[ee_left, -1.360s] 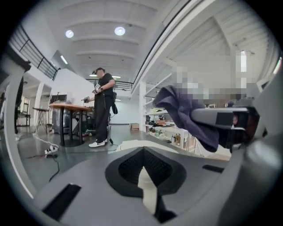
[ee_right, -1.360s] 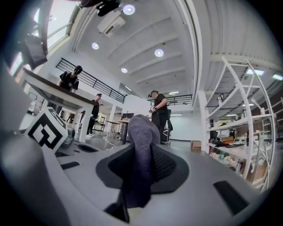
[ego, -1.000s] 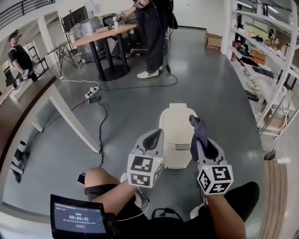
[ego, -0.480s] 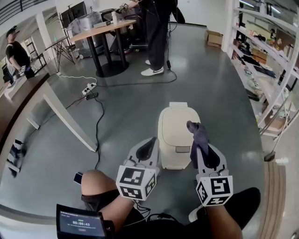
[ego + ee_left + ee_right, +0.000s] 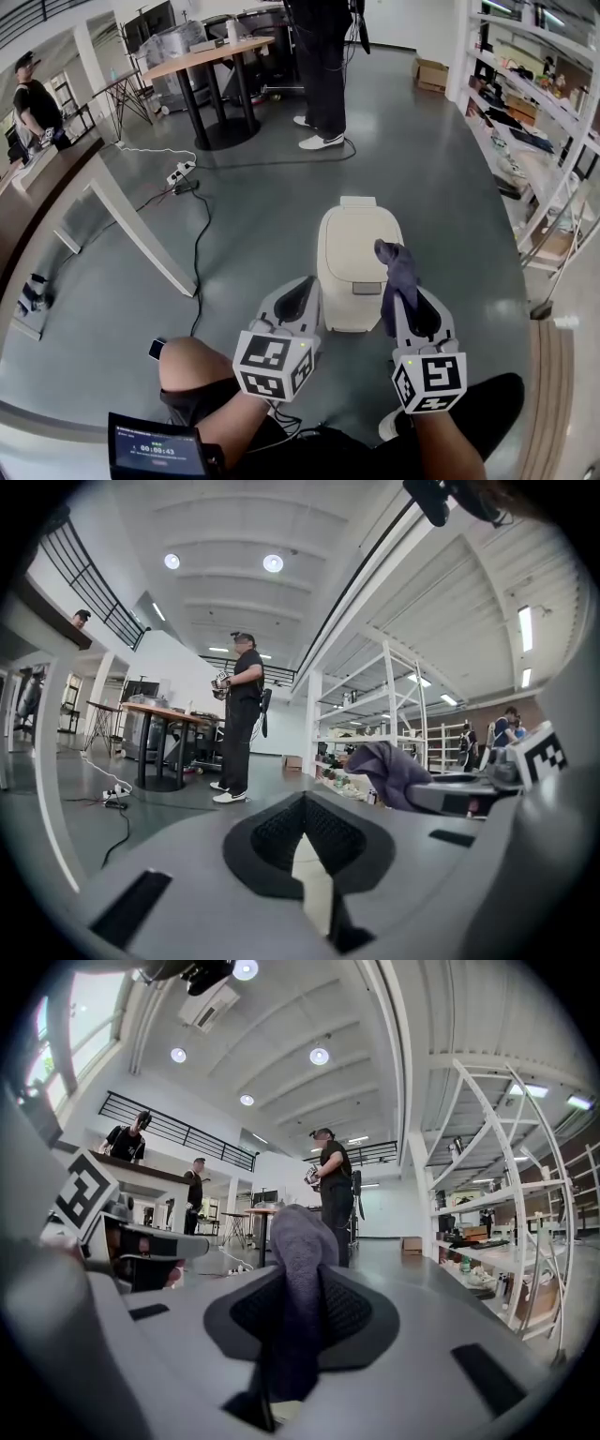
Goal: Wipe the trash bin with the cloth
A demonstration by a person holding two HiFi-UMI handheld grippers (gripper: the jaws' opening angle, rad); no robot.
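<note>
**While the cloth sits in the right gripper, the bin stands on the floor between both grippers**

Where the room's far left edge shows, a person (image 5: pixel 33 98) stands behind a long table (image 5: pixel 56 187). A power strip (image 5: pixel 178 174) lies on the grey floor (image 5: pixel 253 206), with its cable running toward the near side. Further back stands a round table (image 5: pixel 211 56), and beside it a second person (image 5: pixel 323 56) in dark trousers.

Nearer, the left gripper (image 5: pixel 302 295) is held low, its jaws closed together at the tips with nothing between them. Just to its right stands the cream trash bin (image 5: pixel 356 248), upright on the floor with its lid down.

The right gripper (image 5: pixel 401 292) is clamped on the dark purplish cloth (image 5: pixel 398 264), which sticks up out of the jaws. In the head view the cloth overlaps the bin's right edge; whether it touches the bin cannot be told. Metal shelves (image 5: pixel 539 112) line the right wall.
</note>
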